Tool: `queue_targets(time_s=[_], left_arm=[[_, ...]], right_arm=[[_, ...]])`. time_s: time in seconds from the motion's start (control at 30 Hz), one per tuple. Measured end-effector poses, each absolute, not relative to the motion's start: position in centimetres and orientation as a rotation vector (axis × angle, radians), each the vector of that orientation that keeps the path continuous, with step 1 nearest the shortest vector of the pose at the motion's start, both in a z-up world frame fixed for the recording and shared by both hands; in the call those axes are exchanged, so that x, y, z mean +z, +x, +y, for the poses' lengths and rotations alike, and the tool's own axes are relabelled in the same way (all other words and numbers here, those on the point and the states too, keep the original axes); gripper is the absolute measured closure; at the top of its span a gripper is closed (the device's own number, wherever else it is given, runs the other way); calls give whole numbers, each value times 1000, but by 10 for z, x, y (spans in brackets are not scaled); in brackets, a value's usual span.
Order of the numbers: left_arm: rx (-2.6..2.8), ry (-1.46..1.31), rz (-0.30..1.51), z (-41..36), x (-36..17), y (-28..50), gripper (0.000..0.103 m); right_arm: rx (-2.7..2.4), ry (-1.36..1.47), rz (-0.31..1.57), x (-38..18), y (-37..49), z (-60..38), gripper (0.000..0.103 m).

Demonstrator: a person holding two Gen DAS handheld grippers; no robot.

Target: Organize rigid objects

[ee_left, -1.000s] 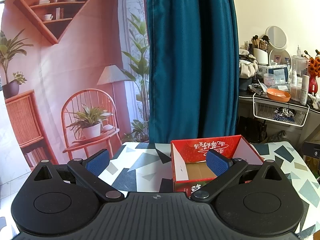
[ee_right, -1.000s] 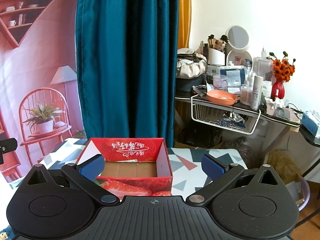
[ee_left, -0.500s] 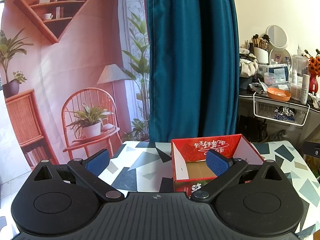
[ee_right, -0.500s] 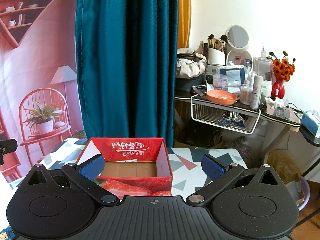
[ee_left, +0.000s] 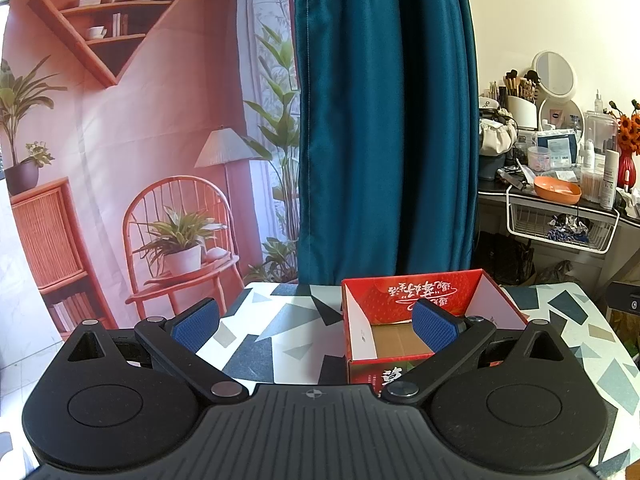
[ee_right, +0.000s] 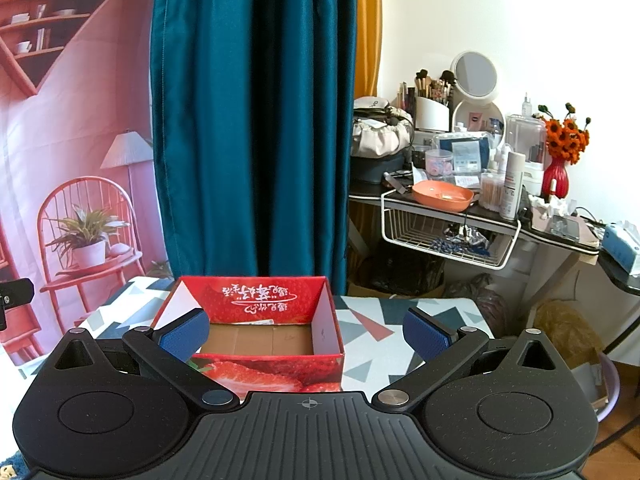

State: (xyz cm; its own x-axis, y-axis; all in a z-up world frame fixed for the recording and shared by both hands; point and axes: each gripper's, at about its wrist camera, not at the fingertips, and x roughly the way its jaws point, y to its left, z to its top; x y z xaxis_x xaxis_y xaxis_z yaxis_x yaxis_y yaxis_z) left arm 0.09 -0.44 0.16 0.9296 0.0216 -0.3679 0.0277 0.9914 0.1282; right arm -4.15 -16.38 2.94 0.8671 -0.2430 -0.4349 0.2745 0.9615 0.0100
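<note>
A red strawberry-print cardboard box (ee_left: 404,294) stands open-topped on a table with a grey, white and dark geometric pattern (ee_left: 280,332). Its brown floor shows nothing inside. It also shows in the right wrist view (ee_right: 256,294). My left gripper (ee_left: 316,324) is open and empty, held above the table with the box to its right. My right gripper (ee_right: 306,334) is open and empty, just in front of the box, which sits slightly left of centre. No loose objects show in either view.
A teal curtain (ee_right: 252,120) hangs behind the table. A cluttered vanity desk (ee_right: 460,200) with an orange bowl (ee_right: 442,196) and a wire basket (ee_right: 448,236) stands at the right. A printed pink backdrop (ee_left: 120,140) is at the left.
Almost nothing has changed. Both grippers stay open and nearly still; the box sits in the same place.
</note>
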Motion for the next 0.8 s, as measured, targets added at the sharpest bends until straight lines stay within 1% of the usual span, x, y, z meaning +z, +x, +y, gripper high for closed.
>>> queue_targets(time_s=[0.4,0.8], left_arm=[[-10,106,337,-4,3,-4,0],[-54,75,372,-3,1,-1,0]], right_arm=[[-271,71,444,30,-42,-163,0],[-269,70,443,31,-42,-163,0]])
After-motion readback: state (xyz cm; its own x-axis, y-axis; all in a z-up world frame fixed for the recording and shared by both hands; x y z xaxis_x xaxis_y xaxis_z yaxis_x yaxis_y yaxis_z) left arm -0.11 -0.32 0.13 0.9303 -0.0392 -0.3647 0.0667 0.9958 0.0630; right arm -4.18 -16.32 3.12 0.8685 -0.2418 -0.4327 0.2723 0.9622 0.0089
